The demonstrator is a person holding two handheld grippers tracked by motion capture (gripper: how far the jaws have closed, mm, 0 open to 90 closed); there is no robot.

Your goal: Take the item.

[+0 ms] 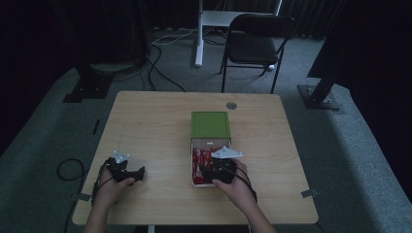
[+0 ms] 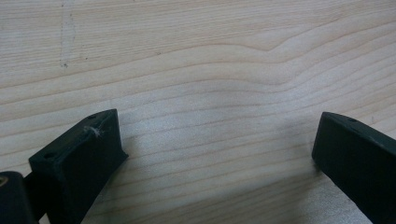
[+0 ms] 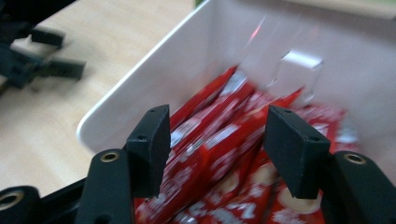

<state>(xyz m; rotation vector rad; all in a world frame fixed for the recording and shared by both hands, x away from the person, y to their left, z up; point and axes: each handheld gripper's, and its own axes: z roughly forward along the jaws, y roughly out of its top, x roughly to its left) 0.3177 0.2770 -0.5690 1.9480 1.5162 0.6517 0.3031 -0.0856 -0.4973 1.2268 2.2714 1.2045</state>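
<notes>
While the left gripper (image 1: 127, 171) rests near the table's (image 1: 145, 126) front-left corner, the right gripper (image 1: 214, 172) reaches down into a white tray (image 1: 193, 145) of red packets (image 1: 199, 160).
In the high view the tray lies at mid-table, its far end just against a green box (image 1: 210, 124); the right hand (image 1: 233, 187) holds its gripper over the tray's near end. In the right gripper view the right gripper (image 3: 212, 140) has its jaws partly apart, straddling a red packet (image 3: 205, 158) at the top of the pile but not pressed against it; the tray wall (image 3: 154, 70) rises behind, and the other gripper shows blurred at upper left (image 3: 32, 60). In the left gripper view the left gripper (image 2: 215, 149) stands wide apart over bare wood grain (image 2: 201, 70), with nothing between its jaws. A folding chair (image 1: 257, 43) stands on the floor beyond the table.
</notes>
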